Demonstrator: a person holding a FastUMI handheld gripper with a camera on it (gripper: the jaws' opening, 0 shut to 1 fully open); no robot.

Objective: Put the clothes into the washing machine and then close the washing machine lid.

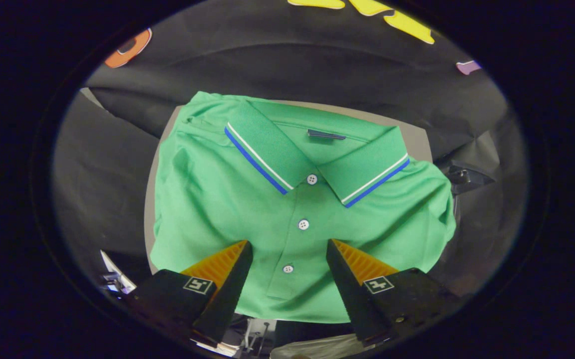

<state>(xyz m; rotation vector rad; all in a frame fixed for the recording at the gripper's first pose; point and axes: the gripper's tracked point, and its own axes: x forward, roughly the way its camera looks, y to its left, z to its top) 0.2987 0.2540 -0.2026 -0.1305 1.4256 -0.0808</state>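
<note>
- A folded green knit polo shirt (pixel 247 199) lies flat on a pale grey counter (pixel 417 139), its front facing up and its collar on the side away from the tool.
- The collar is spread open in two points, each edged with a white and a blue stripe; a small dark label (pixel 326 134) sits inside the neck.
- Three white buttons (pixel 303 224) run down the placket in a line from the collar toward the tool; the nearest one lies between the two fingers.
- The tool (pixel 289 249) hangs above the near half of the shirt with its two fingers (pixel 227 264) spread wide, the placket showing in the gap between them.
- Nothing is pinched between the fingers; whether their tips touch the cloth cannot be told.
- Each finger carries a small square black-and-white marker (pixel 198 285) on its upper face.
- The shirt covers most of the counter; bare strips of the counter show along its left side and behind the collar at the right.
- The shirt's right side bulges over the counter's edge, with soft folds there.
- Black cloth hangs behind and to both sides of the counter.
- A dark clamp-like metal part (pixel 462 177) sits just beyond the shirt's right shoulder.
- Below the shirt's near hem some thin metal pieces and pale clutter show, too blurred to name.
</note>
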